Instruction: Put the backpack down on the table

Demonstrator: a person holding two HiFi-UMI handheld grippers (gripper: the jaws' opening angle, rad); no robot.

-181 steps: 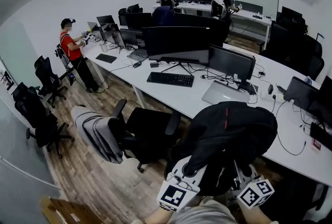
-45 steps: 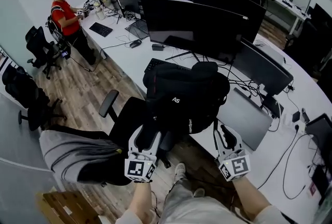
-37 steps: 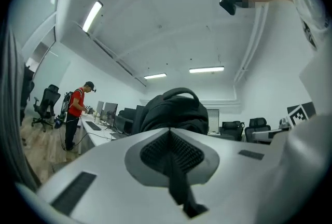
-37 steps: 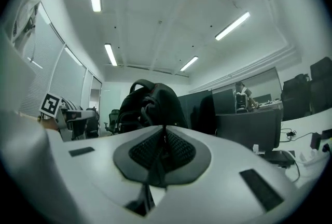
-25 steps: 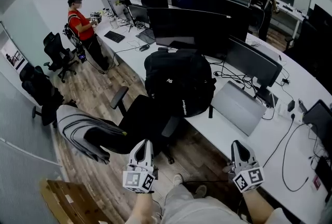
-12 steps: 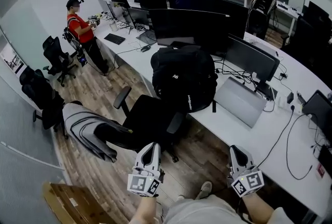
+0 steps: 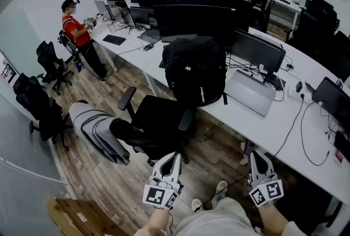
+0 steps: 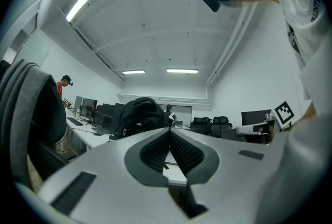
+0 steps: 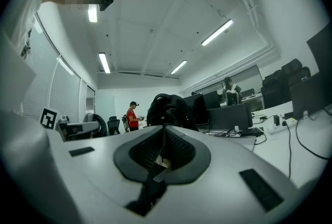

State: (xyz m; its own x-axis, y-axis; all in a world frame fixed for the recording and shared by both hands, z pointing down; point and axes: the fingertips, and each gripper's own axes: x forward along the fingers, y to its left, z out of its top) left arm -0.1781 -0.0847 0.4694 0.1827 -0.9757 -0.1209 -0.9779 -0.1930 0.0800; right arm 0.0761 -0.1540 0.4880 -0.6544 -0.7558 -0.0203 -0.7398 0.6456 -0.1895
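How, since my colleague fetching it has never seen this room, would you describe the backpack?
Follow the long white desk lined with dark monitors. At its near edge, behind the black office chair, the backpack stands upright. It is the only black bag there, left of a grey laptop.

— What's on the white tabletop (image 7: 268, 125)?
— A black backpack (image 7: 195, 71), upright near the front edge, just beside a grey laptop (image 7: 249, 93).
— And behind them?
— Dark monitors (image 7: 194, 19) in a row. Cables (image 7: 298, 120) trail over the right part, and a keyboard (image 7: 114, 40) lies far off to the left.
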